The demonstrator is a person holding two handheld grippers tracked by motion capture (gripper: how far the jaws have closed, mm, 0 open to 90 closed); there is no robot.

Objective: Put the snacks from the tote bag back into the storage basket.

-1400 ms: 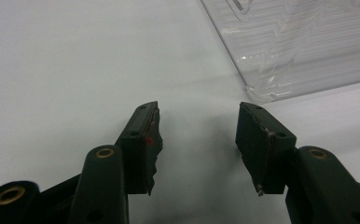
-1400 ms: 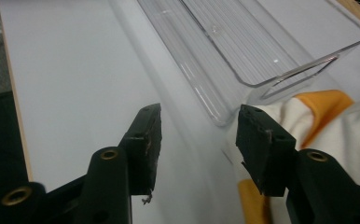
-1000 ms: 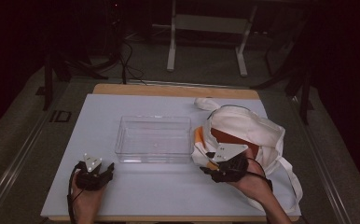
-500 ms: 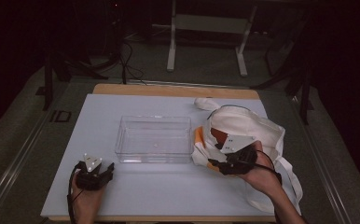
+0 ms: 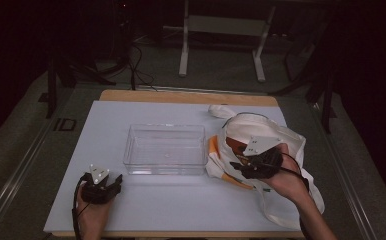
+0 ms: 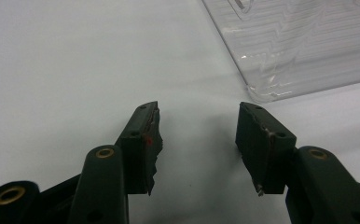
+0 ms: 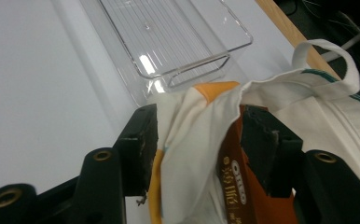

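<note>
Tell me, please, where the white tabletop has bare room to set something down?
Bare: the white tabletop left of the clear bin, and the strip between bin and near edge, beside the left gripper. Crowded: the right side, under the cloth bag and right gripper.

Lab-like room — dark surround, white-topped table (image 5: 146,210), metal stand legs (image 5: 183,45).
</note>
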